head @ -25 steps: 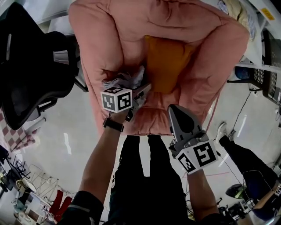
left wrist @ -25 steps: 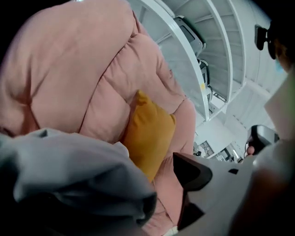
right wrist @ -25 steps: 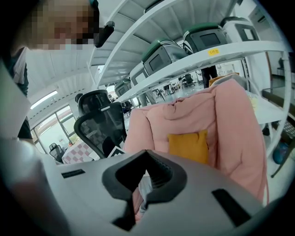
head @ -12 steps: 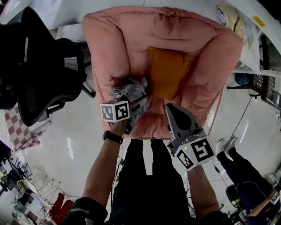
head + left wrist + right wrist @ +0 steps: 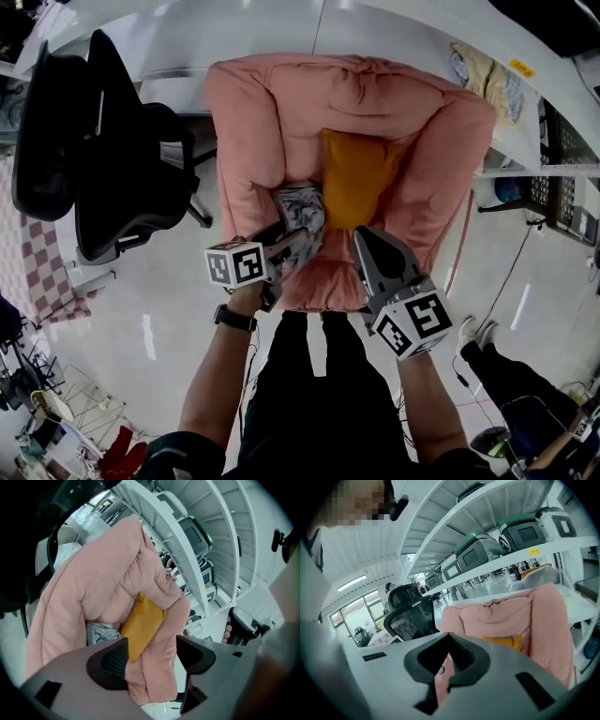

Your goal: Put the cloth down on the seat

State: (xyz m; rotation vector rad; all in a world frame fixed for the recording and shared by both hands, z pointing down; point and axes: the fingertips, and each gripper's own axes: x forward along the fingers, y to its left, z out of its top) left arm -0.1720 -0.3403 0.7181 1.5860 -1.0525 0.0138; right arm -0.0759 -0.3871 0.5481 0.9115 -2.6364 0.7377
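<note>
A crumpled grey cloth [image 5: 302, 208] lies on the seat of the pink padded armchair [image 5: 253, 122], beside an orange cushion [image 5: 356, 173]. My left gripper [image 5: 296, 246] hovers just in front of the cloth's near edge; its jaws stand wide, are closing slightly, and have nothing between them. In the left gripper view the cloth [image 5: 101, 632] and the cushion [image 5: 143, 625] lie beyond the left gripper [image 5: 152, 656]. My right gripper [image 5: 367, 234] is shut and empty over the seat's front edge. In the right gripper view, past the right gripper [image 5: 449, 639], I see the armchair [image 5: 543, 616].
A black office chair [image 5: 112, 169] stands left of the armchair. White shelving [image 5: 394, 37] runs behind it, with a yellow bundle [image 5: 487, 70] on top. A wire basket [image 5: 562, 178] is at the right. The person's legs [image 5: 319, 394] are right at the seat's front edge.
The cloth has left the left gripper's jaws and now rests on the seat. The left gripper has drawn back a little toward the person. The right gripper stays shut in front of the seat.
</note>
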